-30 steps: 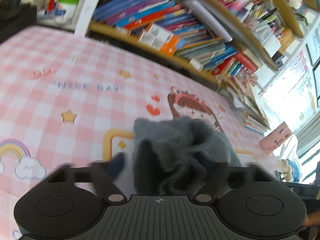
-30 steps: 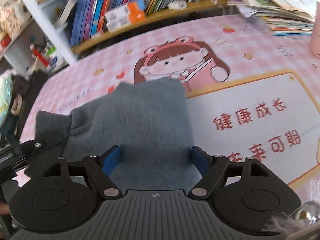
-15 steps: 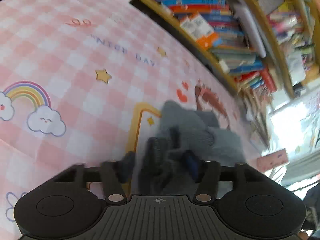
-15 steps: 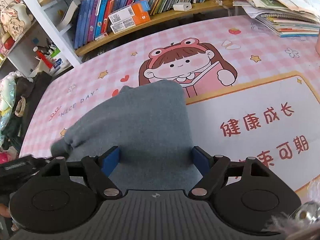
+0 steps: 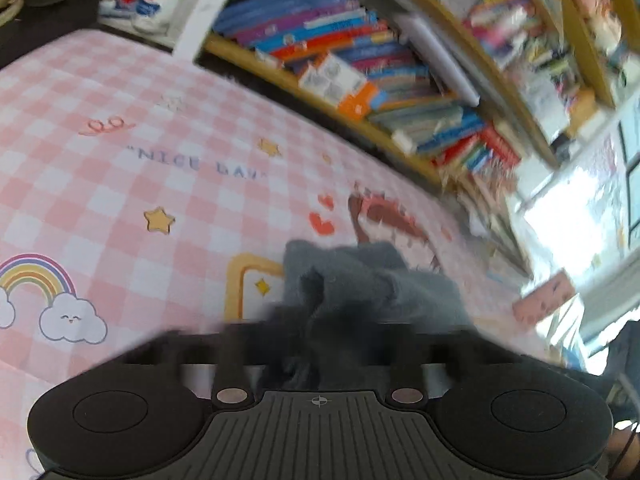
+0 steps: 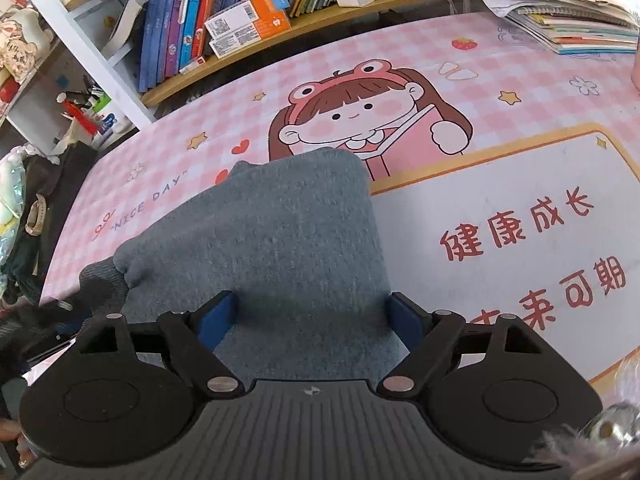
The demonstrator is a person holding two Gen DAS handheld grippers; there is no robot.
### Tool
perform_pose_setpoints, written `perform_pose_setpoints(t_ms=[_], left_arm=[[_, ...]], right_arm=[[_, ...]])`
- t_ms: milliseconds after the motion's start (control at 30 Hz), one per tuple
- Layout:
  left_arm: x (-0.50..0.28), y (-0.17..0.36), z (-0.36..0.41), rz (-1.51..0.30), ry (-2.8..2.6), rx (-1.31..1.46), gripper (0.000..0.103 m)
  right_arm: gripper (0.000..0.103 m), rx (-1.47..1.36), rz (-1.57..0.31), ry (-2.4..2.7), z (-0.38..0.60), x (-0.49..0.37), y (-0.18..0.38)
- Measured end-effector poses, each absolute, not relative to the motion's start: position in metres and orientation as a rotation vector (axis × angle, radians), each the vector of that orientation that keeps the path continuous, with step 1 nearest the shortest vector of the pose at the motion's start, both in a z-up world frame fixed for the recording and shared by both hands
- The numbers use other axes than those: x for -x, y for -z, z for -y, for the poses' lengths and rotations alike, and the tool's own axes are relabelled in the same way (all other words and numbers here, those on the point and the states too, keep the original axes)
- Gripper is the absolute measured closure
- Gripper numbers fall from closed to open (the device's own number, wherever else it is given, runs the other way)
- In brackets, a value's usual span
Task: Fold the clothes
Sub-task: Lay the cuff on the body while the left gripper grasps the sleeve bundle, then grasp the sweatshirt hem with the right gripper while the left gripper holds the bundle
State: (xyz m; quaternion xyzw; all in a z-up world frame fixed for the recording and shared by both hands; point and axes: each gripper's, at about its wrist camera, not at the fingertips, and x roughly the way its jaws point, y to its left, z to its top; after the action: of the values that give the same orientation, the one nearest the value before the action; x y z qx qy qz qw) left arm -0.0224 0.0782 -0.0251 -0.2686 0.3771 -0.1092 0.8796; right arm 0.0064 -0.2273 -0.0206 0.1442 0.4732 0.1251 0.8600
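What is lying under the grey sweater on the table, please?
The grey sweater lies on the pink checked mat. It covers the lower part of the cartoon girl and a corner of the white panel. Anything else beneath it is hidden.

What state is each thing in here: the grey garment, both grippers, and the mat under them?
Grey garment: partly folded, flat under the right gripper, bunched at the left one.
Left gripper: jaws closing, bunched cloth between them.
Right gripper: jaws opening, wide over the cloth.
Pink checked mat: spread flat.
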Motion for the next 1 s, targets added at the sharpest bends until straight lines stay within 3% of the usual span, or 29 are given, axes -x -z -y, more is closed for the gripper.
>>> perform_pose_setpoints(t_ms=[67, 167, 367, 467, 533, 567, 600, 767, 1000], left_arm=[[0.028, 0.019, -0.086, -0.733, 0.253, 0.626, 0.092], [0.035, 0.009, -0.091, -0.649, 0.295, 0.692, 0.092], [0.022, 0.048, -0.092, -0.832, 0.204, 0.683, 0.089], [0.023, 0.041, -0.091, -0.83, 0.191, 0.674, 0.081], [0.025, 0.038, -0.094, -0.813, 0.174, 0.706, 0.061], [0.027, 0.034, -0.096, -0.809, 0.161, 0.719, 0.036], [0.028, 0.031, -0.098, -0.798, 0.151, 0.725, 0.026], [0.025, 0.021, -0.09, -0.763, 0.225, 0.664, 0.021], [0.013, 0.049, -0.081, -0.911, 0.259, 0.712, 0.021]], right_arm=[[0.022, -0.303, -0.988, -0.26, 0.228, -0.005, 0.02], [0.022, -0.308, -0.981, -0.258, 0.229, -0.005, 0.019], [0.022, -0.293, -0.983, -0.273, 0.225, -0.006, 0.018], [0.022, -0.294, -0.982, -0.273, 0.225, -0.006, 0.018], [0.022, -0.308, -0.976, -0.269, 0.228, -0.006, 0.018], [0.022, -0.317, -0.97, -0.266, 0.23, -0.006, 0.017], [0.022, -0.332, -0.965, -0.264, 0.232, -0.006, 0.016], [0.022, -0.449, -0.992, -0.251, 0.248, -0.012, 0.024], [0.021, -0.561, -1.028, -0.262, 0.261, -0.012, 0.034]])
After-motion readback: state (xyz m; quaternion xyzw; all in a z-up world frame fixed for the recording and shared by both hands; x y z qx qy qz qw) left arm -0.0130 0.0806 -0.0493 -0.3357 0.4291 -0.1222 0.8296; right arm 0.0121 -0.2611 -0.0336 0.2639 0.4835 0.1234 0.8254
